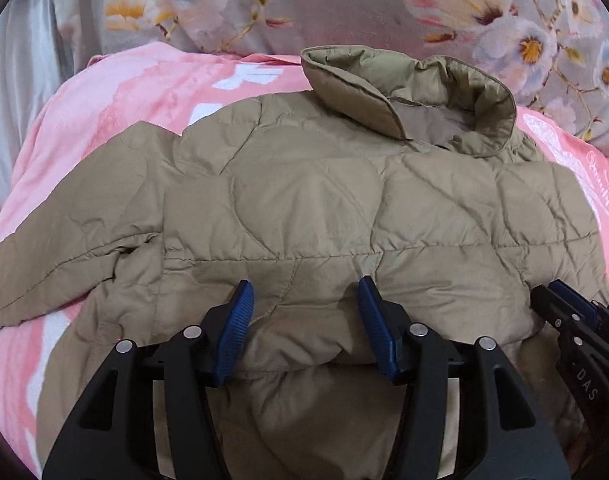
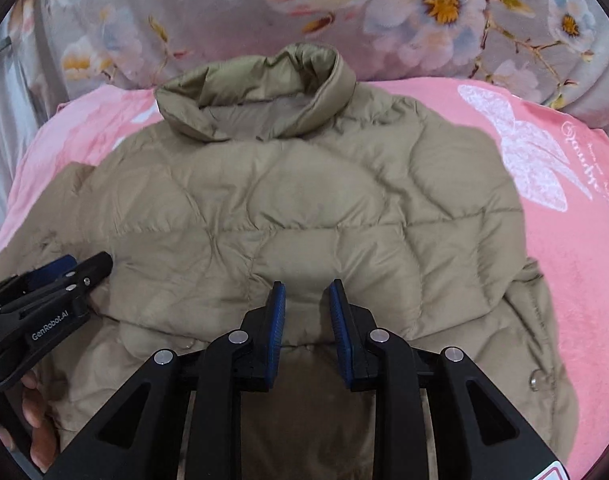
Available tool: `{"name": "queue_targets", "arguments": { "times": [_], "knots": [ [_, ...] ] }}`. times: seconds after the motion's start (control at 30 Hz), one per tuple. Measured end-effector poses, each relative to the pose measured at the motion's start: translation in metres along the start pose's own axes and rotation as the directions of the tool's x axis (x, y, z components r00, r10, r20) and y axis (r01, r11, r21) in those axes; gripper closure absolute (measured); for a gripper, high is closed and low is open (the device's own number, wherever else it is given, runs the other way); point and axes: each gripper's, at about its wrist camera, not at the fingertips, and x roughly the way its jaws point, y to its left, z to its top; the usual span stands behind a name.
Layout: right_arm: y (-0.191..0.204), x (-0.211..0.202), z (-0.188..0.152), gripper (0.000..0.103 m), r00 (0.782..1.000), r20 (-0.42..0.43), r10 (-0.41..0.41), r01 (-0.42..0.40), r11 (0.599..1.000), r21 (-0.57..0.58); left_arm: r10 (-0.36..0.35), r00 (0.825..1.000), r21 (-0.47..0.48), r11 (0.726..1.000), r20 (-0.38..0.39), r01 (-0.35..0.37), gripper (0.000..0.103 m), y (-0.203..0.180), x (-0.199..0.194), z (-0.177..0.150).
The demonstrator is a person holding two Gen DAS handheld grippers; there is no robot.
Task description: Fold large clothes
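Left hand-held gripper [image 1: 304, 304]: fingers well apart, nothing between them, poised just over the near part of the jacket; whether the tips press into the cloth I cannot tell.
Right hand-held gripper [image 2: 306, 304]: fingers parted by a narrower gap, also holding nothing, over the near middle of the garment — it sits just beside the left one, which shows at the left edge of the right wrist view.
Jacket [image 1: 304, 208]: a tan quilted puffer lying spread on the pink blanket [image 1: 116, 100], directly ahead of both grippers and partly beneath them.
Collar [image 2: 256, 96]: standing up at the far end, so the body's long axis runs straight away from the grippers, hem side near, neck side far.
Sleeve [image 1: 56, 264]: trails out flat to the left, on the left gripper's side; on the right a flap with a snap button [image 2: 535, 381] lies near the right gripper.
Nearer hand: neither leads — each has its own half of the near edge within reach.
Judged step: likely about to take hold of the near portion to fold it toward the collar, or to bring the left sleeve in first.
Beyond: a grey floral cover [image 2: 424, 8] lies behind the blanket.
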Motion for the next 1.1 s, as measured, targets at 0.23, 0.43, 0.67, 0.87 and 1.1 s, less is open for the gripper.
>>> {"name": "queue_targets", "arguments": {
  "times": [0.23,0.43,0.67,0.87,1.1],
  "knots": [
    [0.009,0.004,-0.011,0.080,0.999,0.015,-0.038,0.038,0.999,-0.025,0.000,1.000,-0.013,1.000,0.028,0.000,0.046,0.001,0.005,-0.009],
    [0.010,0.006,-0.010,0.080,0.998,0.020,-0.056,0.057,0.998,-0.036,0.023,0.999,0.002,1.000,0.029,-0.023,0.045,-0.002,0.006,-0.009],
    [0.015,0.007,-0.011,0.080,0.996,0.020,-0.083,0.084,0.995,-0.056,0.044,0.999,0.015,0.999,0.030,-0.044,0.045,-0.005,0.006,-0.010],
    [0.013,0.007,-0.011,0.081,0.997,0.019,-0.079,0.080,0.996,-0.049,0.002,0.999,-0.015,1.000,0.033,-0.002,0.037,0.001,0.004,-0.010],
    [0.002,-0.017,-0.017,0.074,0.999,0.034,-0.039,0.039,0.999,0.019,-0.130,0.987,-0.263,0.953,0.099,0.152,0.013,0.111,-0.074,-0.025]
  ]
}}
